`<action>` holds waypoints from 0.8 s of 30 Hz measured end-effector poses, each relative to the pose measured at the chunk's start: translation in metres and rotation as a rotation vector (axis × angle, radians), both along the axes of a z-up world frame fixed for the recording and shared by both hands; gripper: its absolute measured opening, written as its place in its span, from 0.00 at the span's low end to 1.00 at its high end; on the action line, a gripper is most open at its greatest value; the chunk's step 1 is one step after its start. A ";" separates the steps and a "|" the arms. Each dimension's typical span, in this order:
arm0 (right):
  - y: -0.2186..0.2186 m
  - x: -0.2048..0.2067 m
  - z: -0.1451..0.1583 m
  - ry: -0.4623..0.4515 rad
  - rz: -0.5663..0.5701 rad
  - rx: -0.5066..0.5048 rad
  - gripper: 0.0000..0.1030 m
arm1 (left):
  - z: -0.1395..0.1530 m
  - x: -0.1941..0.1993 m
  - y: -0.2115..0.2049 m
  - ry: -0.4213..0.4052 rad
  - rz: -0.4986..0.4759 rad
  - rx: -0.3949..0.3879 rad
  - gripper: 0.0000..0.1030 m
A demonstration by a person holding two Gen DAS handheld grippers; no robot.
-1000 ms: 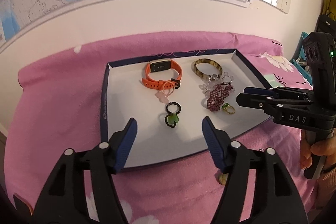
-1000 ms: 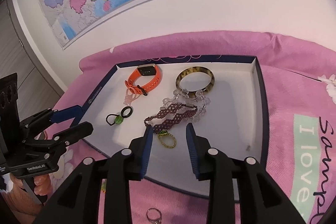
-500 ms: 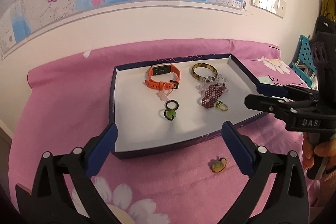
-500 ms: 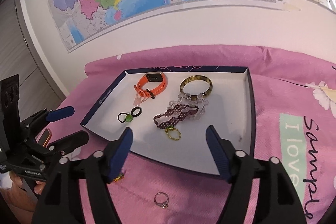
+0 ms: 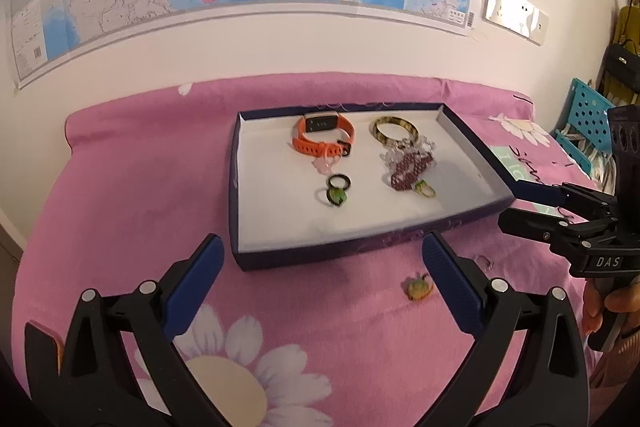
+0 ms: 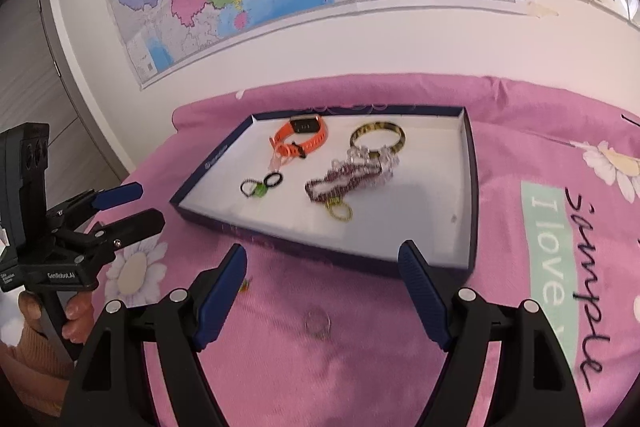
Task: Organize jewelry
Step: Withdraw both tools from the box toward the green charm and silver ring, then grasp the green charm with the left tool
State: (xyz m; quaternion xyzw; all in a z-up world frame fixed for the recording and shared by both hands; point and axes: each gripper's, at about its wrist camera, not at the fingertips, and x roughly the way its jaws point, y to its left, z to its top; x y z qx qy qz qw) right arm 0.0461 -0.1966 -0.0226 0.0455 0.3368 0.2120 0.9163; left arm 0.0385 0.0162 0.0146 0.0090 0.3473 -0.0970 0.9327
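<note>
Mostly done, judging by the layout. Inside the shallow white-lined tray with dark blue walls (image 5: 476, 143): an orange silicone watch band (image 5: 323, 135) at 11 o'clock, a mottled yellow-brown bangle (image 5: 395, 131) at 1 o'clock, a maroon beaded bracelet (image 5: 410, 174) against clear crystal beads just below the bangle, a small yellow-green ring (image 5: 425, 189) touching the bracelet's near end, and near centre a black ring (image 5: 339, 181) beside a green-stoned one (image 5: 335, 195). Left to gather, out on the pink floral bedsheet (image 5: 132, 195) at 6 o'clock of the tray: a small green-and-gold ring (image 5: 417, 287) and a thin clear ring (image 6: 317, 323). Left tongs (image 5: 322, 277) spread wide, empty, hovering near the tray's front wall with the green-and-gold ring just inside the right pad. Right tongs (image 6: 323, 289) likewise wide and empty, clear ring lying between the pads. Probably two pickups remaining, one per side.
</note>
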 end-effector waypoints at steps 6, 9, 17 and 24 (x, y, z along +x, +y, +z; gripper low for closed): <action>-0.006 -0.009 -0.015 0.044 -0.009 0.001 0.73 | -0.011 -0.013 -0.012 0.009 -0.050 0.025 0.95; -0.009 -0.011 -0.020 0.056 -0.013 0.006 0.73 | -0.015 -0.018 -0.020 0.015 -0.084 0.033 0.95; -0.004 -0.018 -0.026 0.065 -0.005 -0.028 0.73 | -0.027 -0.016 -0.040 0.058 -0.141 0.040 0.87; 0.001 -0.020 -0.030 0.073 0.006 -0.037 0.73 | -0.041 -0.008 -0.048 0.122 -0.158 0.031 0.70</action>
